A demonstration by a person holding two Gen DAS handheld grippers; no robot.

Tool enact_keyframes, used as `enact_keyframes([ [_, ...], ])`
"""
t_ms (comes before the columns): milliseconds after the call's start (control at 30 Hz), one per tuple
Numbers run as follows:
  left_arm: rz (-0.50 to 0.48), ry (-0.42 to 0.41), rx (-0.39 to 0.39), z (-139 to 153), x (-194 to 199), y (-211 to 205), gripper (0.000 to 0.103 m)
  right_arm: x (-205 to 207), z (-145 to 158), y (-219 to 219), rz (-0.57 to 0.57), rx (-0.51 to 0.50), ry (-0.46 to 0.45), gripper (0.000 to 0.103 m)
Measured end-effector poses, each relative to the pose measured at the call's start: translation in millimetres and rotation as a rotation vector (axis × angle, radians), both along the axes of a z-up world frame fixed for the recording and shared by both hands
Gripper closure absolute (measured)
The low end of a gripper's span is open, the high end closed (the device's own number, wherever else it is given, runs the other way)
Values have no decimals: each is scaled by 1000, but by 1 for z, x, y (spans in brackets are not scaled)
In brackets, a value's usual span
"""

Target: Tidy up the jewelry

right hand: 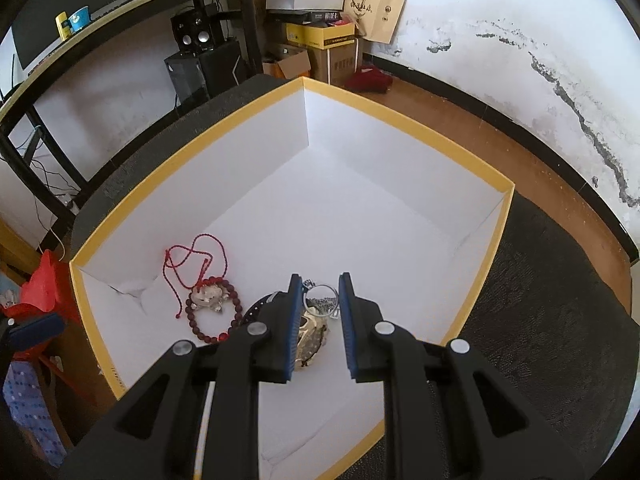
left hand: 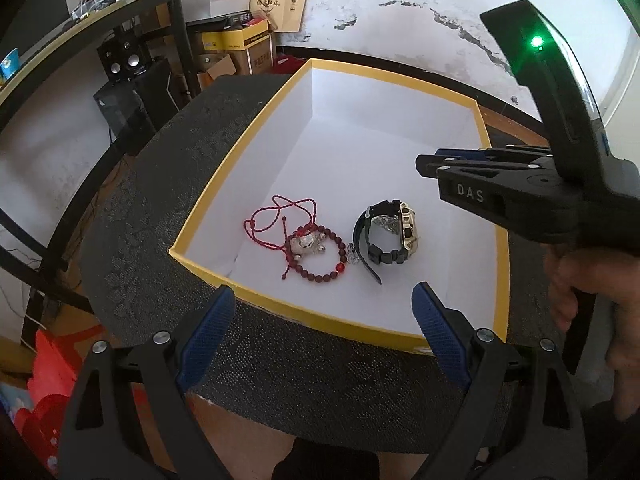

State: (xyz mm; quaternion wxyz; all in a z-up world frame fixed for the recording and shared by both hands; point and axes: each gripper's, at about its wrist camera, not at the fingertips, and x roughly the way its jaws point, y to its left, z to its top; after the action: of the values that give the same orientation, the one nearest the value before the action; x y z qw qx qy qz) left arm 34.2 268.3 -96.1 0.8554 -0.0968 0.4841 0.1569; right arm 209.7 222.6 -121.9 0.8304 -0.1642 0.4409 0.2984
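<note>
A white box with a yellow rim (left hand: pixel 208 196) (right hand: pixel 400 112) sits on a dark mat. Inside lie a red bead bracelet with a silver charm and red cord (left hand: pixel 316 248) (right hand: pixel 212 308) and a gold-faced watch with a black strap (left hand: pixel 394 232) (right hand: pixel 312 340). My left gripper (left hand: pixel 324 304) is open and empty at the box's near rim. My right gripper (right hand: pixel 320 292) hangs over the box above the watch, jaws narrowly apart around a silver ring (right hand: pixel 320 300) at the tips; whether it is pinched or lying on the watch is unclear. The right gripper body shows in the left wrist view (left hand: pixel 500 188).
The dark mat (left hand: pixel 160 184) (right hand: pixel 560 320) covers a round table. A glass-topped desk (left hand: pixel 100 20), speakers (right hand: pixel 196 32) and cardboard boxes (right hand: pixel 328 44) stand beyond it by the cracked wall. A red bag (right hand: pixel 40 284) lies at the left.
</note>
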Motion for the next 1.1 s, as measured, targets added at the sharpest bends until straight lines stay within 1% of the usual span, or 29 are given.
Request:
enact_keyframes([
  [167,-1,-1,1,0,-1,-2,15,1,1,2,2,13,3,84],
  [200,-1,-1,1,1,-1,-2,15,1,2,2,2,18,0,74],
  [233,-1,-1,1,1,-1,-3,15,0,4,0,4,29,-2,42],
  [300,-2,0,2,1,-1,-3,15,-4,12,-4,7,86,-27,7],
  [533,1,-12,7,7,-2,-7,15,-11,26,-11,9,92,-48,7],
  [733,-11,-35,7,16,4,-19,15,-20,37,-44,-30,105,-47,7],
  [833,-38,-44,8,19,11,-33,15,-28,42,-69,-67,83,-63,7],
  [933,-69,-55,14,19,20,-51,15,-37,50,-101,-126,66,-102,7],
  [1033,-105,-62,-2,15,32,-72,14,-41,56,-146,-202,66,-126,7],
  [1100,-134,-69,-21,12,43,-90,14,-44,58,-185,-276,62,-138,7],
])
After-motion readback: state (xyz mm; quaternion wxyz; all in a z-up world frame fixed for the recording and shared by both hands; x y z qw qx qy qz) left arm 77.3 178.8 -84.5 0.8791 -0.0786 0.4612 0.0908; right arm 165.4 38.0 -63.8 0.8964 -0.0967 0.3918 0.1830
